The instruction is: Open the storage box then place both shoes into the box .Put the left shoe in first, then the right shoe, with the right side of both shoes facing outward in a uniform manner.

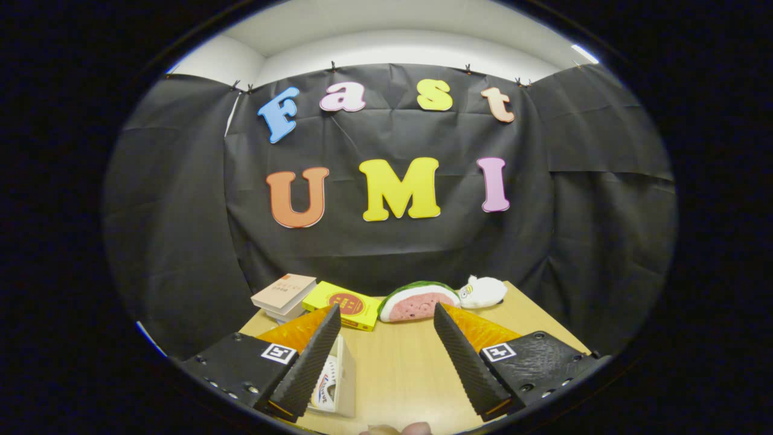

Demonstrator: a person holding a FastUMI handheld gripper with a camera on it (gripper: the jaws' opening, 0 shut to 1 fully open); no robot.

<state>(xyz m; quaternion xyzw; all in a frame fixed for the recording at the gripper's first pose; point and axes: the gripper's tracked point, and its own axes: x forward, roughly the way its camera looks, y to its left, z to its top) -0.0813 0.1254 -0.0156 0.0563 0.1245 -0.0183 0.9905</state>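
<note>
Gripper was spread wide above the wooden surface, pinching nothing. A fingertip showed at the nearest edge. The box, holding a shoe, lay just inside the left finger, partly hidden by it. Beyond the fingers stood a yellow packet, a watermelon-slice toy, stacked books and a white plush, near the cloth wall.

Light wooden table, tan book at far left, yellow box just right of it, watermelon-slice toy at far centre, white plush toy touching its right end, open storage box near left holding a shoe, gripper fingers spread apart above the table.
</note>
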